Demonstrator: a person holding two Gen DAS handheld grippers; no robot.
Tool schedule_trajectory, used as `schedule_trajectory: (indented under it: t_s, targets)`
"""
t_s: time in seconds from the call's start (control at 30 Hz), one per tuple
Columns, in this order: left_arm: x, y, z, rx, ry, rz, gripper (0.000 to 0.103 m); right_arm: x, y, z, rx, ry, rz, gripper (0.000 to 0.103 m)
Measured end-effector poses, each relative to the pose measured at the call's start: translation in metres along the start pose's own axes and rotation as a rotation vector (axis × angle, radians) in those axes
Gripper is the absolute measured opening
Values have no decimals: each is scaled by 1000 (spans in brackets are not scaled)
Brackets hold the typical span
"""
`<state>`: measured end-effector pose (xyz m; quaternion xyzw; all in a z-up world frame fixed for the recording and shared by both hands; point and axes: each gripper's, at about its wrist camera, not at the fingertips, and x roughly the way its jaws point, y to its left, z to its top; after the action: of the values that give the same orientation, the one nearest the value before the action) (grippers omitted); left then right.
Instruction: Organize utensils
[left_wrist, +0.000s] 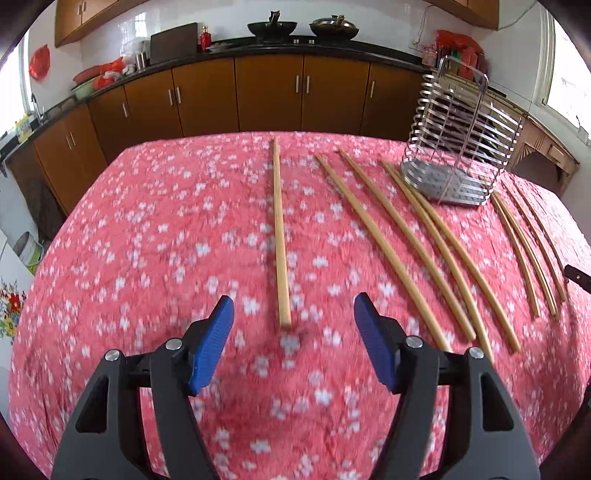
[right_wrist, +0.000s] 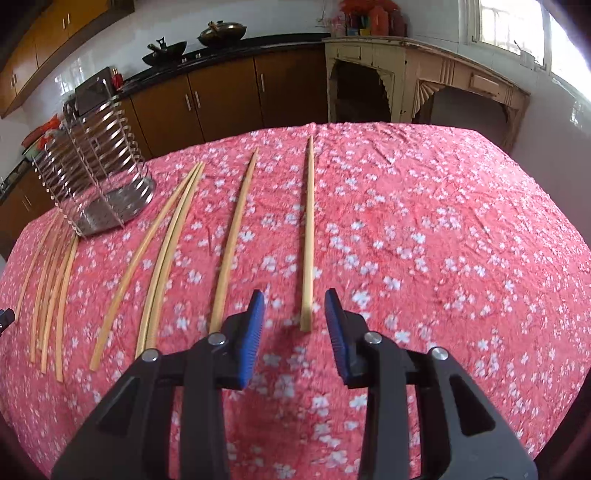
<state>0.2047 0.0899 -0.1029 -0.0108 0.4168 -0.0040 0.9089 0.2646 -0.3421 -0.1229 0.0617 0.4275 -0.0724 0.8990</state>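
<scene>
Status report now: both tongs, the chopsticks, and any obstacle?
Left tongs open, empty. Right tongs open, empty. Chopsticks all flat on the tablecloth, metal holder empty. Nothing in the way.

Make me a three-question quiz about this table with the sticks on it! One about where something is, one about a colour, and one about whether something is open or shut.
1. Where is the metal rack?
A. upright on the tablecloth
B. on the kitchen counter
C. on the floor

2. What colour are the left gripper pads?
A. green
B. blue
C. yellow

3. What is the right gripper doing?
A. squeezing a chopstick
B. shut with nothing in it
C. open, nothing pressed between its pads

Answers:
1 A: the rack stands on the pink flowered tablecloth, beside the chopsticks.
2 B: both pads look blue.
3 C: the nearest chopstick lies on the cloth, its end ahead of the pads, untouched.
</scene>
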Motion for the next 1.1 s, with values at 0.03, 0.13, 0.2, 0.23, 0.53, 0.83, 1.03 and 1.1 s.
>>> schedule_trajectory:
  t_s: [0.03, 0.13, 0.2, 0.23, 0.53, 0.83, 1.03, 1.1]
  targets:
    - [0, -1, -3, 0, 8, 1, 67, 3, 0, -2, 3, 8, -4, 33]
    - [4, -5, -10, 12, 28, 16, 63, 1, 2, -7, -6, -6, -25, 28]
    - [4, -5, -14, 10, 39, 20, 49, 1, 0, -8, 0, -7, -27, 25]
    - [3, -5, -13, 5, 36, 19, 45, 1, 0, -8, 2, -8, -30, 23]
    - [17, -9, 3, 6, 35, 63, 25, 0, 0, -10, -1, -12, -40, 22]
    - [17, -13, 2, 15, 32, 53, 7, -3, -1, -11, 0, -18, -23, 8]
    - [-12, -6, -7, 32, -38, 32, 7, -34, -1, -15, -24, -109, -32, 8]
    - [-29, -5, -7, 42, -87, 28, 7, -49, 2, -16, -38, -156, -42, 8]
